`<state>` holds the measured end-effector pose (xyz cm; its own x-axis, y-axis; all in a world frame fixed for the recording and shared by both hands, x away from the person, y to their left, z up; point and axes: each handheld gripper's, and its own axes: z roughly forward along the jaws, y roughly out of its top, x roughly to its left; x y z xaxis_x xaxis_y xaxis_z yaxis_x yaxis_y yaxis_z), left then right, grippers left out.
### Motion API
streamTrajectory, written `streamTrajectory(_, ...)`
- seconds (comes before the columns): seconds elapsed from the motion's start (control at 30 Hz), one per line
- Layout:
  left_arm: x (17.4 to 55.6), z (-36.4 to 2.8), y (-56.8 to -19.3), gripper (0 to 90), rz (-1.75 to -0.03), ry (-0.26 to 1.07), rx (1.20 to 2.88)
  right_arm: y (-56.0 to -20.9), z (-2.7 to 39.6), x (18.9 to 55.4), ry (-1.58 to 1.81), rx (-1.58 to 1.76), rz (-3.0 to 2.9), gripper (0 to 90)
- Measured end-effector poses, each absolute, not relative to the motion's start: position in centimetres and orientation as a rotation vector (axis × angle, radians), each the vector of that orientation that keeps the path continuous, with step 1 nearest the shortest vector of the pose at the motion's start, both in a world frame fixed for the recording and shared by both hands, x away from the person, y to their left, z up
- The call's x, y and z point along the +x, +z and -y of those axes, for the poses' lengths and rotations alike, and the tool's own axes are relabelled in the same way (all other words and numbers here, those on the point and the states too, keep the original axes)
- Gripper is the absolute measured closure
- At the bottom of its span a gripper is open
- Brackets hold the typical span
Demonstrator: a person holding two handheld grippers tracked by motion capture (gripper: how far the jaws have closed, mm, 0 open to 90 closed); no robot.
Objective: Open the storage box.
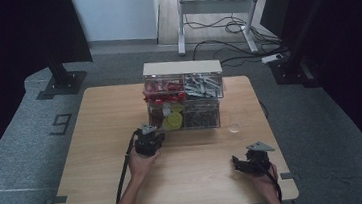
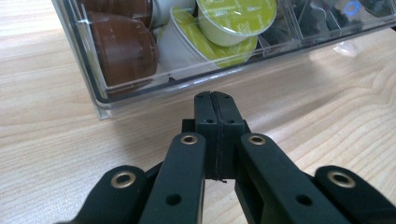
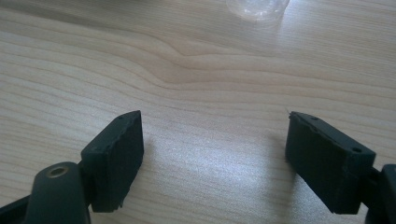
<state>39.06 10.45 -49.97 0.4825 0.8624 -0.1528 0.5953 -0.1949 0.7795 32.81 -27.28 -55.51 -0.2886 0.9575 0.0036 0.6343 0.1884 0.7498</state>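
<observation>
Approaching the clear drawer box (image 1: 183, 94) at the centre of the high view, the left gripper (image 1: 148, 139) is held just below its lower left compartment. In the left gripper view its jaws are pressed together with nothing between them, just short of the clear drawer front (image 2: 154, 91), behind which brown capsules (image 2: 123, 49) and green-lidded capsules (image 2: 236, 16) are seen in the upper part of the frame. The step in hand is judged to be the reach toward that capsule drawer. For the next move, the jaws would have to be spread or the drawer front nudged. The right gripper (image 1: 255, 161) is rested at the lower right, jaws spread and empty over the wooden table (image 3: 196, 84), with a small clear cup (image 1: 234, 126) near.
</observation>
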Motion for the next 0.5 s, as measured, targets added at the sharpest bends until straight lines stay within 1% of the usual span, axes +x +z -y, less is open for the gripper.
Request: streamTrajectory(0.5, 39.81, -10.62, -49.94, 90.0, -1.22, 0.4, 1.913, -55.49, 27.26, 32.79, 0.897, 1.494, -1.98, 21.3)
